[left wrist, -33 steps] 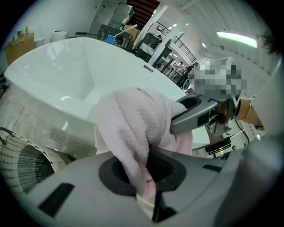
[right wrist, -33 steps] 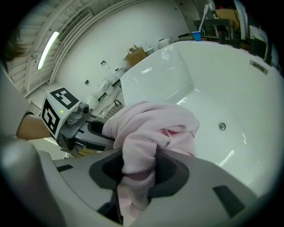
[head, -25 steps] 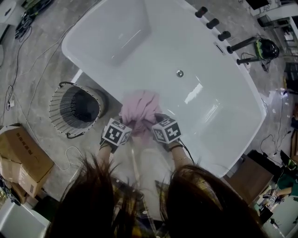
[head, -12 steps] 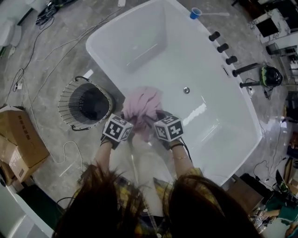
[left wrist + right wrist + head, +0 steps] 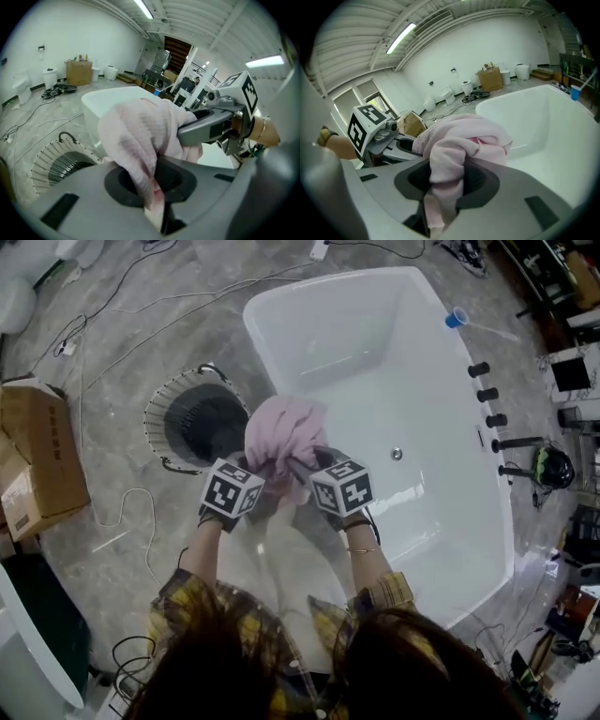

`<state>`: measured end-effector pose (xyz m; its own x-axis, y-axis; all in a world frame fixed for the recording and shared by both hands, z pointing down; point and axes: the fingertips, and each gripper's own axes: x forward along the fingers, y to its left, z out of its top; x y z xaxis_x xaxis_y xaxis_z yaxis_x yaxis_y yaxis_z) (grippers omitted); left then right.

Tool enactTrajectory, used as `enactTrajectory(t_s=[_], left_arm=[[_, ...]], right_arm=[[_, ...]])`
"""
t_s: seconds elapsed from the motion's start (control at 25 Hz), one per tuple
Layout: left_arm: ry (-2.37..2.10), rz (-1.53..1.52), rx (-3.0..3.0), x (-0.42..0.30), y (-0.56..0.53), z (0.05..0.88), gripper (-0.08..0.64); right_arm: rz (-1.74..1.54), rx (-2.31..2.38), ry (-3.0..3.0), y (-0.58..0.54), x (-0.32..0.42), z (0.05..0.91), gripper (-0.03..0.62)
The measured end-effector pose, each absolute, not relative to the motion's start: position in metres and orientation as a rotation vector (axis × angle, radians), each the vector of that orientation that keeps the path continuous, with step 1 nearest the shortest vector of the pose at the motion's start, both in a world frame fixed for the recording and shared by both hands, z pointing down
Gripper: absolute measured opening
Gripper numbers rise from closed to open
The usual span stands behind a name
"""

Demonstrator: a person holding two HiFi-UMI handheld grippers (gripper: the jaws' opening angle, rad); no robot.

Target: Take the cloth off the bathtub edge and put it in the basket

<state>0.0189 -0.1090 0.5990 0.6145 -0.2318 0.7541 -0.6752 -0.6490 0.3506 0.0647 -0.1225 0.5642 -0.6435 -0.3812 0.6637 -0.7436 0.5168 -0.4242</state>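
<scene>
Head view: the pink cloth (image 5: 284, 435), bunched, has risen off the bathtub (image 5: 375, 343) edge and now hangs nearer the basket (image 5: 157, 421), so the carry looks under way. Left gripper view: the left gripper (image 5: 157, 206) pinches a cloth fold. Right gripper view: the right gripper (image 5: 439, 204) clamps another fold. The basket's dark inside is unreadable, and hair covers the head view's bottom.
</scene>
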Motion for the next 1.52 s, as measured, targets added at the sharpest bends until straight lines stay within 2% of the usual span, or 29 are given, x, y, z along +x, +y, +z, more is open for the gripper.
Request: enactTrajectory(t_s=[0.6, 0.96, 1.24, 1.52], left_arm=[[-0.912, 0.717, 2.120, -0.151, -0.174, 0.572, 0.058], [-0.929, 0.721, 2.164, -0.254, -0.241, 0.545, 0.057], [-0.949, 0.723, 2.211, -0.309, -0.285, 0.519, 0.058], [-0.928, 0.758, 2.231, -0.323, -0.290, 0.525, 0.058]], right_arm=[[0.819, 0.689, -2.315, -0.199, -0.119, 0.533, 0.153], [0.794, 0.708, -2.351, -0.266, -0.222, 0.504, 0.153], [0.781, 0.750, -2.392, -0.306, -0.276, 0.480, 0.155], [0.822, 0.781, -2.374, -0.309, -0.288, 0.490, 0.155]])
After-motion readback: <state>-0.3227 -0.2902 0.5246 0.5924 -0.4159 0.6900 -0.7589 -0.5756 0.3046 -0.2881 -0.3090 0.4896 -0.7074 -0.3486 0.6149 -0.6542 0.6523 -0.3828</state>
